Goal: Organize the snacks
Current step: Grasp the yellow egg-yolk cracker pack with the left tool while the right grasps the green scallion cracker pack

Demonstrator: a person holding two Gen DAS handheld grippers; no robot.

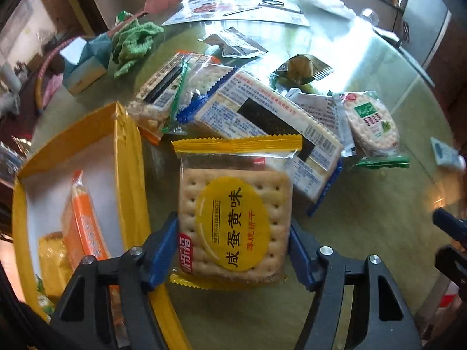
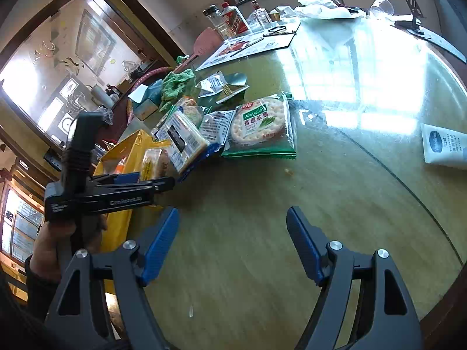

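Left wrist view: at lower left our yellow box (image 1: pixel 128 157) already holds packets. Just right of it, the left tool (image 1: pixel 233 250) pinches the biscuit pack (image 1: pixel 233 221) at lower centre, pads on both edges. We judge a gentle squeeze best, lifting clear of the box wall. The pack shows one square cracker under yellow print. The right tool (image 2: pixel 233 245) hangs spread over bare tabletop (image 2: pixel 335 175).
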